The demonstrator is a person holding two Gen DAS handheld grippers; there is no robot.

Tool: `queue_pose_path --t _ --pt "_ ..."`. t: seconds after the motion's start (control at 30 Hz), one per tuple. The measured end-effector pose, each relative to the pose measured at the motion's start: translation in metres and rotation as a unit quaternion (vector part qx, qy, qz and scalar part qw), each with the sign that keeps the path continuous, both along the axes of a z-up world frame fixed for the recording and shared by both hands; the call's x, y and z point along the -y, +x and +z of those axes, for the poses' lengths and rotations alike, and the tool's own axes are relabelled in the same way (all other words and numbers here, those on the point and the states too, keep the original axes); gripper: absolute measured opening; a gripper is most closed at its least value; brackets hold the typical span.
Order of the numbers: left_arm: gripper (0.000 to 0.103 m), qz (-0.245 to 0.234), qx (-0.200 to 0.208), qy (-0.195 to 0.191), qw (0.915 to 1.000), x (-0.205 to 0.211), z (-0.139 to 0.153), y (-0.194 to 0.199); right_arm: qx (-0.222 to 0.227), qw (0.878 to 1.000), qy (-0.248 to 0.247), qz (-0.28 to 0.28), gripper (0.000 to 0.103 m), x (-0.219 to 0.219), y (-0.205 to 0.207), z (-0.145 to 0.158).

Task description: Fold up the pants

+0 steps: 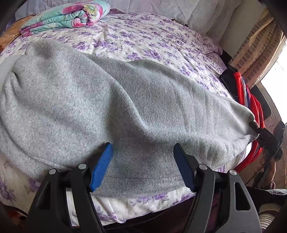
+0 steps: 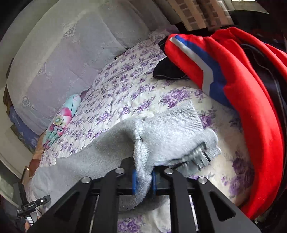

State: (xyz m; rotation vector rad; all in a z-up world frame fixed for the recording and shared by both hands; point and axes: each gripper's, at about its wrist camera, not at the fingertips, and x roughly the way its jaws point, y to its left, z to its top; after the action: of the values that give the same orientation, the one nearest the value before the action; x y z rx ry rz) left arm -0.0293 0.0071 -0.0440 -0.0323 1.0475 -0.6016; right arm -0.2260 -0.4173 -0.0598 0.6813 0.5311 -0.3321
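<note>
where pinched — right tool (image 2: 144,182) on pants (image 2: 161,136)

Soft daylight, a blown-out window (image 1: 276,75) at right, bulging fisheye edges, slight motion blur.

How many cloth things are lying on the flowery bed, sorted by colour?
Grey: 1, the grey pants
Red with a blue and white stripe: 1, the red garment
Black: 1, the black cloth tucked under the red one
Turquoise and pink flowered: 1, the folded quilt
Total: 4
</note>
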Motion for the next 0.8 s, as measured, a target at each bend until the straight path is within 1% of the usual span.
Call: queue_pose_path --t 0.07,0.1,0.13,0.17,0.2,0.23,0.27,0.3,0.33,0.37,0.4,0.43,0.47,0.5,0.53,0.57,0.6,0.63,0.67,0.7,0.73,0.77,0.8 --pt "0.067 0.0 0.001 0.015 0.9999 0.0 0.0 -0.002 0.017 0.999 -0.032 -0.002 0.013 -0.006 -0.012 0.011" --pt "0.067 -0.003 0.004 0.029 0.9996 0.001 0.0 -0.005 0.005 0.998 -0.058 -0.003 0.013 -0.013 -0.014 0.013" --pt "0.067 -0.007 0.009 0.042 0.9991 0.003 -0.002 -0.008 -0.028 0.997 -0.078 -0.008 0.018 -0.019 -0.01 0.007" --pt "0.067 -0.012 0.015 0.057 0.9982 0.004 -0.004 -0.011 -0.077 0.994 -0.082 -0.01 0.028 -0.017 -0.004 -0.005" --pt "0.067 -0.018 0.021 0.071 0.9971 0.006 -0.006 -0.014 -0.115 0.99 -0.076 -0.001 0.039 -0.013 0.002 -0.019" --pt "0.067 -0.023 0.027 0.08 0.9961 0.008 -0.005 -0.017 -0.098 0.992 -0.073 0.0 0.038 -0.011 -0.004 -0.021" --pt "0.067 -0.026 0.027 0.086 0.9956 0.007 -0.004 -0.019 -0.093 0.992 -0.086 -0.01 0.041 -0.012 -0.009 -0.014" --pt "0.067 -0.029 0.025 0.088 0.9954 0.006 0.0 -0.02 -0.095 0.989 -0.107 -0.026 0.05 -0.013 -0.013 -0.002" --pt "0.067 -0.032 0.022 0.088 0.9954 0.004 0.004 -0.021 -0.078 0.988 -0.125 -0.043 0.059 -0.016 -0.02 0.014" --pt "0.067 -0.034 0.021 0.088 0.9954 0.001 0.01 -0.023 -0.064 0.986 -0.144 -0.063 0.062 -0.016 -0.027 0.03" --pt "0.067 -0.037 0.025 0.086 0.9953 -0.002 0.019 -0.026 -0.059 0.978 -0.178 -0.09 0.063 -0.02 -0.031 0.047" --pt "0.068 -0.038 0.04 0.087 0.9947 -0.005 0.029 -0.029 -0.053 0.966 -0.224 -0.118 0.066 -0.028 -0.032 0.067" --pt "0.07 -0.035 0.063 0.09 0.9933 -0.008 0.042 -0.033 -0.044 0.955 -0.262 -0.134 0.068 -0.033 -0.03 0.087" --pt "0.073 -0.031 0.085 0.091 0.9917 -0.009 0.053 -0.036 -0.035 0.946 -0.288 -0.145 0.075 -0.038 -0.028 0.104" --pt "0.082 -0.027 0.107 0.09 0.9898 -0.011 0.064 -0.036 -0.016 0.942 -0.302 -0.144 0.079 -0.041 -0.022 0.121" --pt "0.09 -0.018 0.126 0.092 0.9876 -0.012 0.071 -0.034 0.006 0.943 -0.306 -0.129 0.08 -0.045 -0.014 0.136" --pt "0.091 -0.007 0.137 0.097 0.9859 -0.013 0.074 -0.029 0.023 0.95 -0.299 -0.092 0.081 -0.048 0.0 0.149" --pt "0.091 -0.002 0.135 0.099 0.9858 -0.013 0.072 -0.022 0.033 0.961 -0.272 -0.02 0.081 -0.054 0.022 0.158" --pt "0.091 0.003 0.127 0.103 0.9865 -0.014 0.066 -0.013 0.042 0.971 -0.225 0.07 0.081 -0.063 0.047 0.164" --pt "0.091 0.014 0.116 0.115 0.9865 -0.016 0.057 -0.004 0.046 0.971 -0.163 0.168 0.081 -0.075 0.079 0.164" --pt "0.091 0.029 0.099 0.129 0.9863 -0.021 0.044 0.007 0.037 0.963 -0.107 0.245 0.081 -0.089 0.112 0.159" --pt "0.09 0.043 0.076 0.14 0.9863 -0.027 0.029 0.017 0.018 0.95 -0.062 0.306 0.081 -0.105 0.146 0.152" --pt "0.088 0.056 0.056 0.141 0.9868 -0.036 0.016 0.024 -0.007 0.936 -0.03 0.352 0.081 -0.124 0.179 0.141"
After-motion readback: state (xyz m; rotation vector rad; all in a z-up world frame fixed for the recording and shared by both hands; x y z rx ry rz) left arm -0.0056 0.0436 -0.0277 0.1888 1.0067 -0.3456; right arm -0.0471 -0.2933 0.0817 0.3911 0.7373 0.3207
